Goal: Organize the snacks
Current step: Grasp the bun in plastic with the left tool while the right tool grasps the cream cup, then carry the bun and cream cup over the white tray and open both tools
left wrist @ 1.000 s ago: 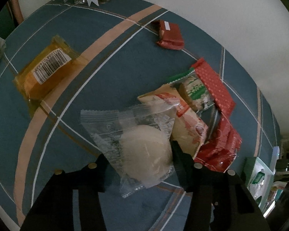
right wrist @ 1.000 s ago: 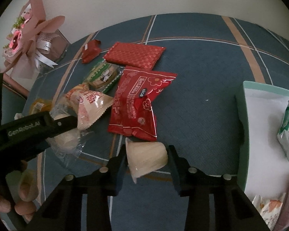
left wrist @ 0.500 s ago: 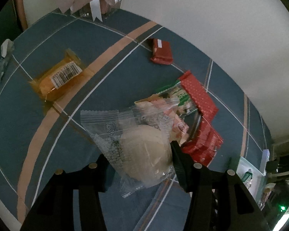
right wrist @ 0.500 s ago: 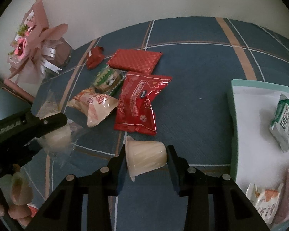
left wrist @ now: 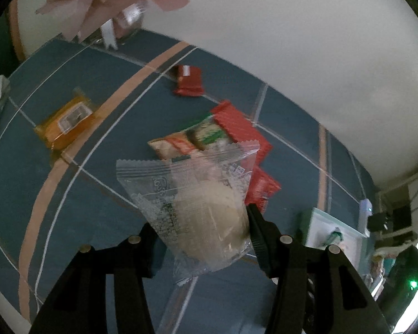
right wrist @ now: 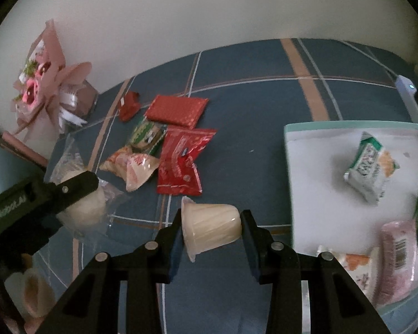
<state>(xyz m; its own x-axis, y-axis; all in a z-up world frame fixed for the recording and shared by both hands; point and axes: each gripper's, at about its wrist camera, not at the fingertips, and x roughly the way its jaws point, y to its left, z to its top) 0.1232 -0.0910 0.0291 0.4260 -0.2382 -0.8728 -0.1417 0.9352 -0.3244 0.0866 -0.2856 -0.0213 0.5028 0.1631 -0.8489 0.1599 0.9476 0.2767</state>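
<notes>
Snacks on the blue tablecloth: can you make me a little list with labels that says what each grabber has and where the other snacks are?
left gripper: jaws shut on a clear-wrapped pale round bun, lifted off the cloth
right gripper: jaws shut on a pale jelly cup, lying sideways between them
tray: mint-green rim, white inside, holds several packets, one a green and white packet
loose pile: red snack bag, red patterned packet, others beside them
apart from pile: orange packet, small red wrapper
table corner: pink paper bouquet
</notes>
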